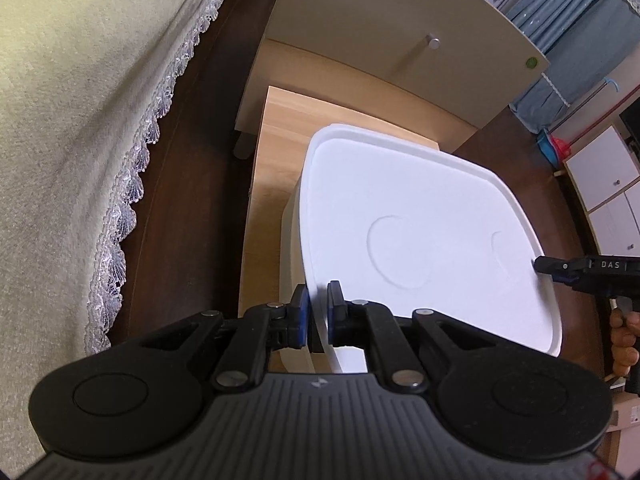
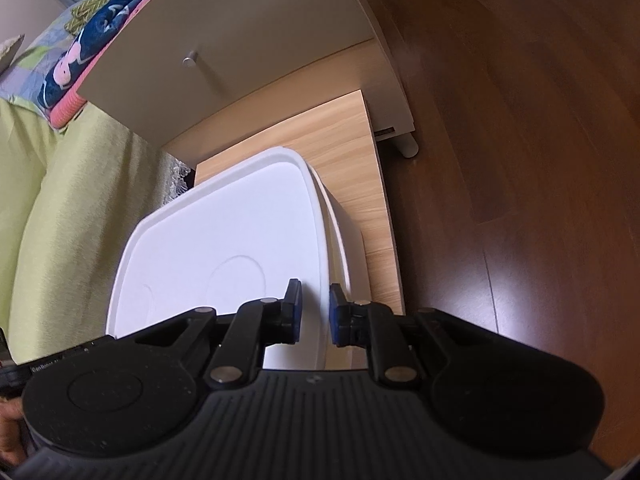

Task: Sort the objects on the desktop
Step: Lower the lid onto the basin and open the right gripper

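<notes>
Holding the white lid [image 1: 420,216] by two edges, both grippers are working together. The lid is sitting over the white box [image 1: 294,248], and the box is resting on the small wooden counter [image 1: 276,128]. The left gripper [image 1: 318,316] is pinching the lid's left edge, with its jaws clamped on the rim. The right gripper [image 2: 314,312] is at the right edge. Its jaws are on both sides of the rim, with a small gap showing, so I cannot tell if they are squeezing it.

The lid is looking tilted, not flat, and it is sticking out past the box wall. I think the lid is being put on or taken off, but I cannot tell which. To do it well, both sides should be moving at the same speed, so the lid is staying level and not sliding out of the jaws. Its corners should be lining up with the box corners.

The lid's long side seems to be running from one gripper to the other. Its short side is pointing away toward the cream cabinet [image 1: 384,32]. Beside the counter, a bed cover [image 1: 60,140] with lace is hanging down, and dark wood floor [image 2: 520,120] is all around.
</notes>
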Available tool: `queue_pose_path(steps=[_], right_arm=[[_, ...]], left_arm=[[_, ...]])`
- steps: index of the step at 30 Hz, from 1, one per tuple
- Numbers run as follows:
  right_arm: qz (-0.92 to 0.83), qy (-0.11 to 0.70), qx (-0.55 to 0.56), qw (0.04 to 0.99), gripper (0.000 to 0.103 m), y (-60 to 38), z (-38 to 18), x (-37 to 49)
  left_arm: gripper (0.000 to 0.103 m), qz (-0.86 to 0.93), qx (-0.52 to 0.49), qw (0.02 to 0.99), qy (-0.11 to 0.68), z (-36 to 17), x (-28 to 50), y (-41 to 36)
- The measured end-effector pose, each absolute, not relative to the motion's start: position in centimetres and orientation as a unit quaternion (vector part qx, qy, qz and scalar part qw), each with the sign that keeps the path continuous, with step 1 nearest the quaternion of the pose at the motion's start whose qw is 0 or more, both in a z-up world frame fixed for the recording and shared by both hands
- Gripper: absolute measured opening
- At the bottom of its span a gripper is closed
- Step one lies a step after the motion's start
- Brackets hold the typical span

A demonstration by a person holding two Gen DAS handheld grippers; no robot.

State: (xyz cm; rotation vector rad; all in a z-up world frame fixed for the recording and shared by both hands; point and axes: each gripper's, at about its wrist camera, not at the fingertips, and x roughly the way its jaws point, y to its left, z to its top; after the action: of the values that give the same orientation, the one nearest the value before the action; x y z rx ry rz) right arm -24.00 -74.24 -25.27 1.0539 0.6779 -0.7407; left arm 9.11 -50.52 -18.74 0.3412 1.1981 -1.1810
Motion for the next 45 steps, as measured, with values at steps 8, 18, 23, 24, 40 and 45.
queue_pose_path(steps=[8, 18, 23, 24, 40, 45], right_arm=[[-0.344, 0.320, 0.472, 0.746, 0.014, -73.9, -25.5, -23.8], [-0.346, 0.330, 0.456, 0.751, 0.016, -73.5, -25.2, -23.2], [-0.376, 0.316, 0.424, 0.761, 0.034, -73.1, -24.1, -23.3], [-0.377, 0.314, 0.423, 0.762, 0.037, -73.1, -24.0, -23.4], [-0.383, 0.321, 0.419, 0.758, 0.071, -71.5, -22.5, -23.2], [-0.389, 0.323, 0.417, 0.756, 0.090, -70.6, -21.9, -23.2]], left_arm=[[0.008, -0.520, 0.177, 0.658, 0.515, -19.3, 8.5, -51.2], [0.018, -0.517, 0.205, 0.665, 0.499, -19.2, 7.9, -51.2], [0.037, -0.515, 0.205, 0.672, 0.492, -18.8, 7.8, -51.0], [0.037, -0.515, 0.207, 0.672, 0.490, -18.7, 7.8, -51.0], [0.063, -0.522, 0.250, 0.673, 0.460, -16.8, 5.5, -50.5], [0.082, -0.525, 0.265, 0.676, 0.445, -15.8, 4.3, -49.9]])
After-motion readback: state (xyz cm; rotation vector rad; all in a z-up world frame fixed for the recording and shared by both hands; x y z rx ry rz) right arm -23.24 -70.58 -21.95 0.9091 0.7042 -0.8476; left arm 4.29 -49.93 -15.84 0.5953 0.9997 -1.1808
